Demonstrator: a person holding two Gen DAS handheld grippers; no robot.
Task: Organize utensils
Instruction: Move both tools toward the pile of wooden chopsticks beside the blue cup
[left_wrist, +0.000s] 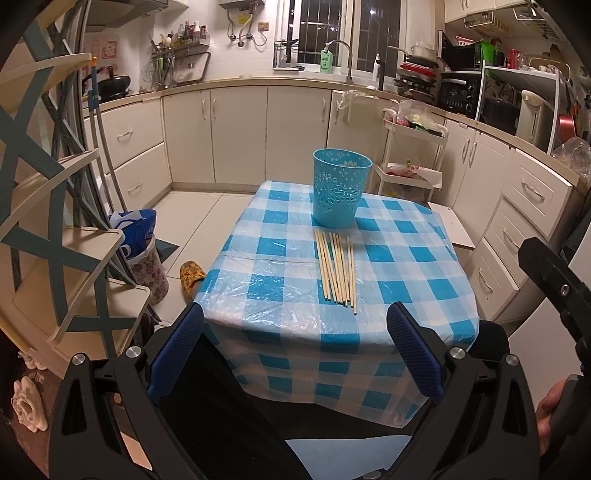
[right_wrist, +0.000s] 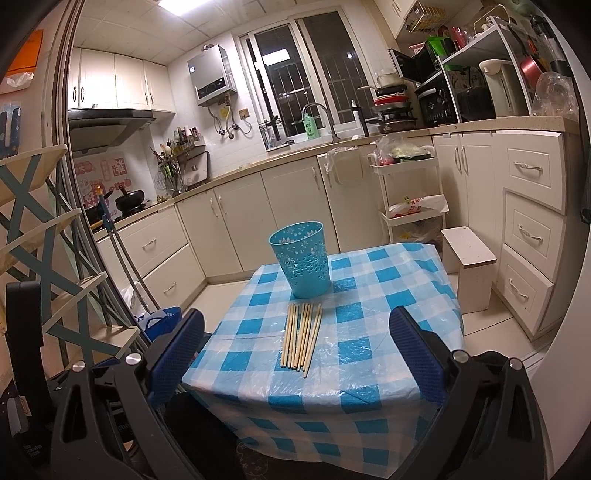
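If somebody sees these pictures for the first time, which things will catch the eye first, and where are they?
The blue-and-white checked tablecloth in the middle of the kitchen stands out first. On it stands an upright turquoise perforated holder at the far side, and a row of pale wooden chopsticks lies flat just in front of it, on the near side. Both the left gripper and the right gripper are open and hold nothing, short of the table.

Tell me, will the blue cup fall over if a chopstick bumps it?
Maybe. The blue cup looks like thin plastic full of cut-out holes, so it is probably light. It is tall with a narrower base, so a knock near its rim could tip it. It stands on a plastic-covered tablecloth, so it might slide instead.
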